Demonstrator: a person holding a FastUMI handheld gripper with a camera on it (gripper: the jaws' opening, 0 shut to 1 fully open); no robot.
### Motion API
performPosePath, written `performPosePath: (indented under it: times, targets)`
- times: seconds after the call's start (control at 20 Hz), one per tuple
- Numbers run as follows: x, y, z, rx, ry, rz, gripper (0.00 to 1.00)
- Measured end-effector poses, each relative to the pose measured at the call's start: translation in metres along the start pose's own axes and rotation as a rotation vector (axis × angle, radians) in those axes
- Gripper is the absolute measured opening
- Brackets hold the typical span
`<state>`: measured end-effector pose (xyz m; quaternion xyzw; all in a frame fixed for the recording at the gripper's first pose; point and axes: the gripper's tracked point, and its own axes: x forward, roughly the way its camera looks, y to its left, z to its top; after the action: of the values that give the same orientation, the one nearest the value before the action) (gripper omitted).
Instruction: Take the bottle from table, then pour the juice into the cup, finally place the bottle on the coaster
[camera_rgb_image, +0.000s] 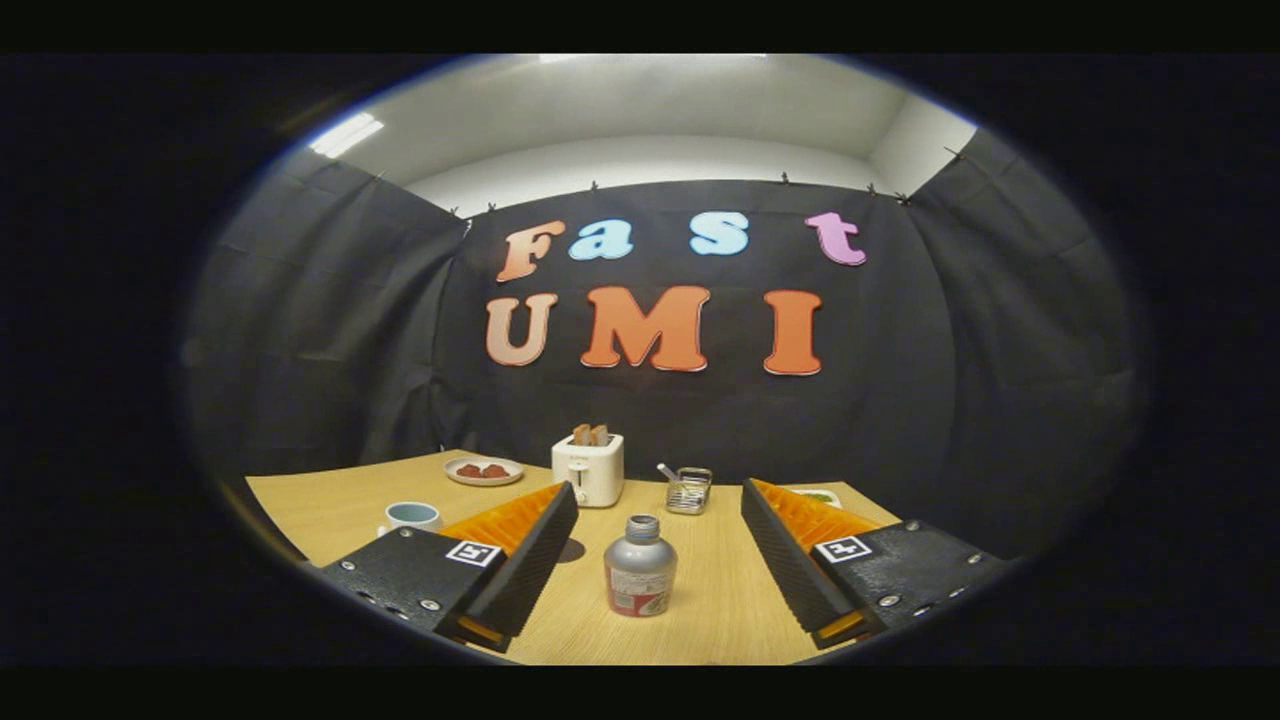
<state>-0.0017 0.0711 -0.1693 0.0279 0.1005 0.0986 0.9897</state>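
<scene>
- Black cloth hangs as the booth's wall behind a pale wooden table (720, 610), with a white ceiling above.
- On the table stands a small grey bottle with a rounded body, narrow neck and red-and-white label (639, 566). It is upright, between the two fingers of the handheld gripper (660, 560) and touching neither.
- Both fingers are spread wide, one on each side of the bottle, with table showing in the gaps.
- A pale blue-and-white cup (411, 516) sits beyond the left finger, partly hidden by it.
- A dark round patch, possibly the coaster (571, 549), lies just beside the left fingertip; I cannot be sure what it is.
- Farther back stand a white toaster holding two slices of bread (589, 467), a white plate with red pieces of food (484, 471), a small wire basket (689, 490) and part of a plate with something green (820, 495).
- Handling, as a judgement: the bottle looks small, light and stiff, its surface smooth and perhaps slippery. It seems to have no cap, so tilting early could spill juice.
- The best hold appears to be the wide lower body, around the label, with the fingers closing squarely on both sides.
- The label's writing is too small to read.
</scene>
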Motion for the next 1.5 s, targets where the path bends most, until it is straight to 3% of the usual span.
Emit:
performPosePath:
  times: [1.15,1.5]
  targets:
    - [0.049,0.013,-0.145,0.042,0.230,-0.020,0.98]
    - [0.057,0.021,-0.171,0.055,0.300,-0.018,0.89]
